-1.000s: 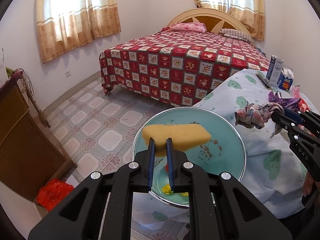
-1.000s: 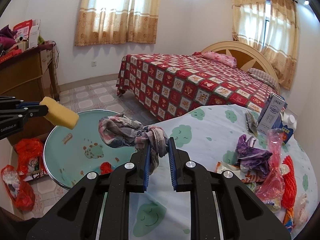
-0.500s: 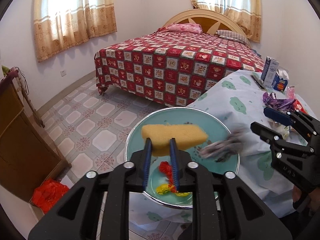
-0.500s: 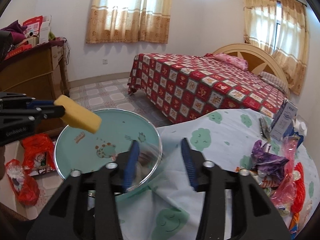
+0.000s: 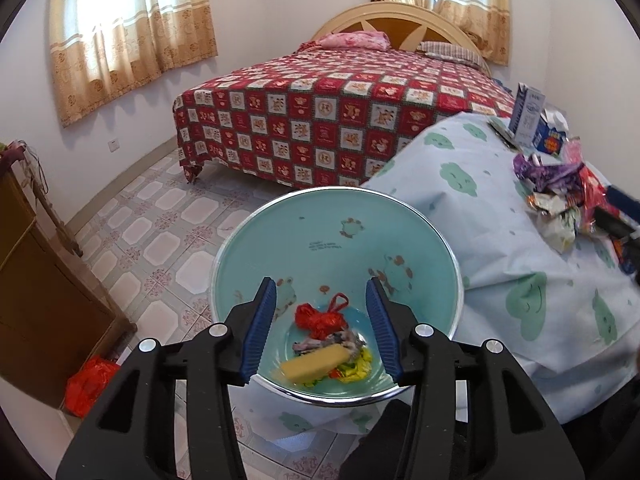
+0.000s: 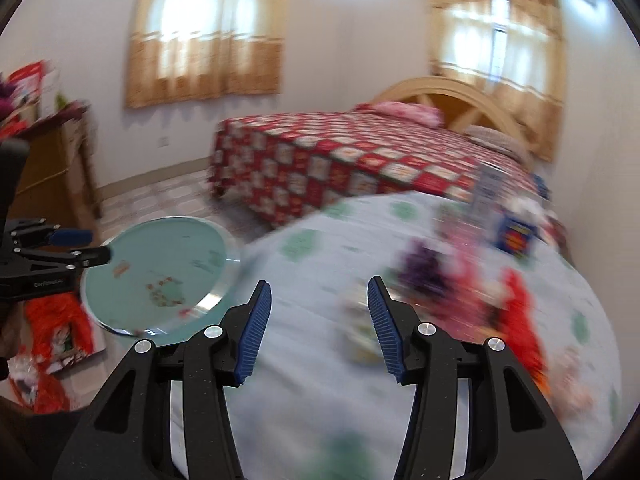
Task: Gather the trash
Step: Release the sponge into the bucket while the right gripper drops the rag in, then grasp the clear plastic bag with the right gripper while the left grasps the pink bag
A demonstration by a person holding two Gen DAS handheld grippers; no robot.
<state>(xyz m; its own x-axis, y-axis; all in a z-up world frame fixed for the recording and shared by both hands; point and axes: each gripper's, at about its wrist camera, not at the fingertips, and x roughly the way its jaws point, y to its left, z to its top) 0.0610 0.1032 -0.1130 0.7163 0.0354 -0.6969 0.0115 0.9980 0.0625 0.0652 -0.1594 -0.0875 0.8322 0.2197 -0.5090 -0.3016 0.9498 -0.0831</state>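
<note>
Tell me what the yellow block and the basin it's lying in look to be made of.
Yellow block: likely foam sponge, with a matte, porous-looking face and soft edges. Basin: probably enamelled or painted metal, since the glossy pale-teal inside carries printed cartoon figures and the rim shines bright silver; coated plastic can't be ruled out.
</note>
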